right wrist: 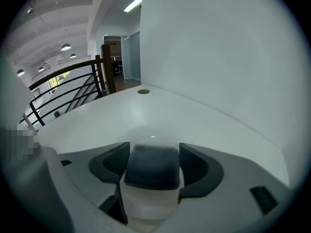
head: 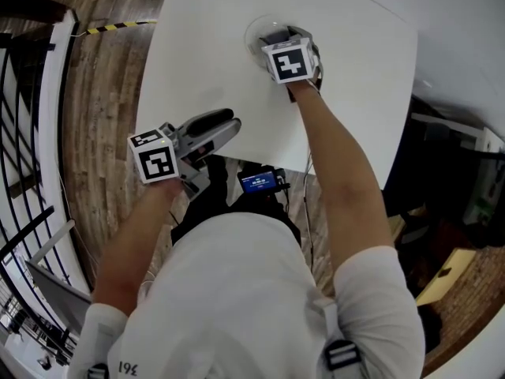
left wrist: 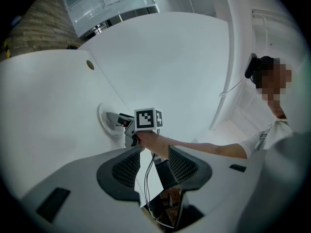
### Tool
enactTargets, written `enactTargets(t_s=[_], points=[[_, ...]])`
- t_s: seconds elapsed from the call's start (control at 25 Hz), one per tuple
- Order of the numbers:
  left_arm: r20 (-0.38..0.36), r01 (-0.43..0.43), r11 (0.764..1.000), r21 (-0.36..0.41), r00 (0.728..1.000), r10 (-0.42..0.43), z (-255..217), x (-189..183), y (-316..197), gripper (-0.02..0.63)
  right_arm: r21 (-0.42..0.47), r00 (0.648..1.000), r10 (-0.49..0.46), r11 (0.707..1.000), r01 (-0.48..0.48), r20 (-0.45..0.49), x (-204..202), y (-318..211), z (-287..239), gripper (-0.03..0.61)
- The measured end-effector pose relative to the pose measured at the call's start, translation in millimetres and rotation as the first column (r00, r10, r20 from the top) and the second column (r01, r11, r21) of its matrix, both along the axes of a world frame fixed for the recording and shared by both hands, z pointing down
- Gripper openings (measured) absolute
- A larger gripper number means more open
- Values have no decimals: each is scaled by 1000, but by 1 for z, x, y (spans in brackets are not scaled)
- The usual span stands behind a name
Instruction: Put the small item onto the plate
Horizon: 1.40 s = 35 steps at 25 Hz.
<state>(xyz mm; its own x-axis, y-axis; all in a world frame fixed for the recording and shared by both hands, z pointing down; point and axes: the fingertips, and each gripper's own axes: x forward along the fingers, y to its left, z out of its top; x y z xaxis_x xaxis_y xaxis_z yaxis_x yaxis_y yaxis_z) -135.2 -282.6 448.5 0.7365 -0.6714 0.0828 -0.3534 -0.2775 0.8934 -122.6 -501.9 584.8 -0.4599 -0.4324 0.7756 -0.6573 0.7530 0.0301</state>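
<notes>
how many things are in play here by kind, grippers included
plate: 1
small item: 1
grippers: 2 (left gripper, right gripper)
total: 4

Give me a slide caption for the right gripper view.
Right gripper shut on a small dark-topped item, white table ahead, railing beyond.

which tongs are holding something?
The right tongs, shut on the small dark-topped white item over the round white plate; left tongs gape empty.
</notes>
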Motion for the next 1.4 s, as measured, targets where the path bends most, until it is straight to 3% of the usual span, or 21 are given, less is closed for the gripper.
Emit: enactTargets(t_s=[0.2,0.64,0.8,1.4], points=[[-3,4,1000,-7,1000,-4,1,-1,2,181,-21,1000,9,1000,-10,-27,5,2,13,322],[-5,-9,1000,-26,1000,8,5,0,4,181,-80,998,33,996,-29,54,-3,-5,12,322],[-1,-13,1000,-21,1000,13,2,0,3,181,-19,998,36,999,-35,44,0,-19,7,322],[-4,-3,1000,-8,1000,3,-5,5,5,181,-14,996,31,999,-30,88,7,-10,-5,325]])
